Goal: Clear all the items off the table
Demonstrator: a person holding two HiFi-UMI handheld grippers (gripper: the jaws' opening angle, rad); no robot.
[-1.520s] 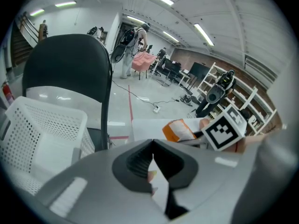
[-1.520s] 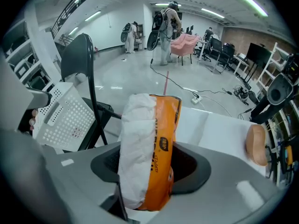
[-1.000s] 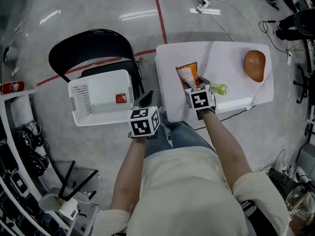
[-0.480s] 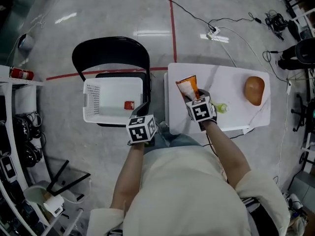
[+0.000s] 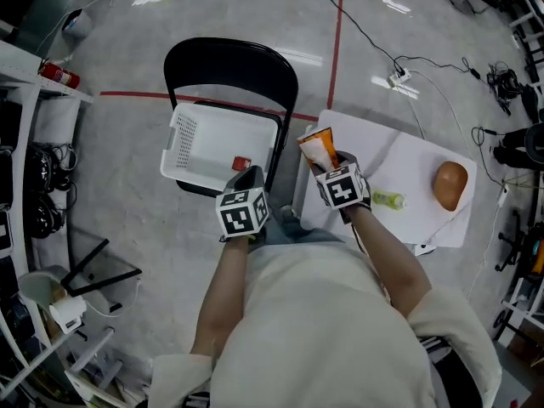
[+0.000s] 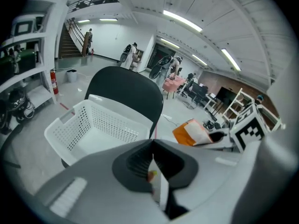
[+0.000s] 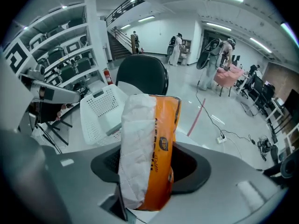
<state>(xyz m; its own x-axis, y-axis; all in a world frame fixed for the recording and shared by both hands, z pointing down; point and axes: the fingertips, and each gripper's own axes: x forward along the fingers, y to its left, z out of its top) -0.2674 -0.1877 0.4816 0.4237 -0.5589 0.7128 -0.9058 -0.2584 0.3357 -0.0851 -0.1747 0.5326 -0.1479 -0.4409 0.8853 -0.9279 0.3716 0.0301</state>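
Transfer step: right gripper (image 5: pixel 328 163) grasps packet (image 5: pixel 319 146) above table (image 5: pixel 412 168) left edge; left gripper (image 5: pixel 249 177) clenched. Next likely needs a swing left over basket (image 5: pixel 184 139), then release

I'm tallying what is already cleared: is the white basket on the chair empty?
No: a small red item lies inside the white basket on the black chair.

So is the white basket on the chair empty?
Not empty. The head view shows one small red item lying on the bottom of the white basket.
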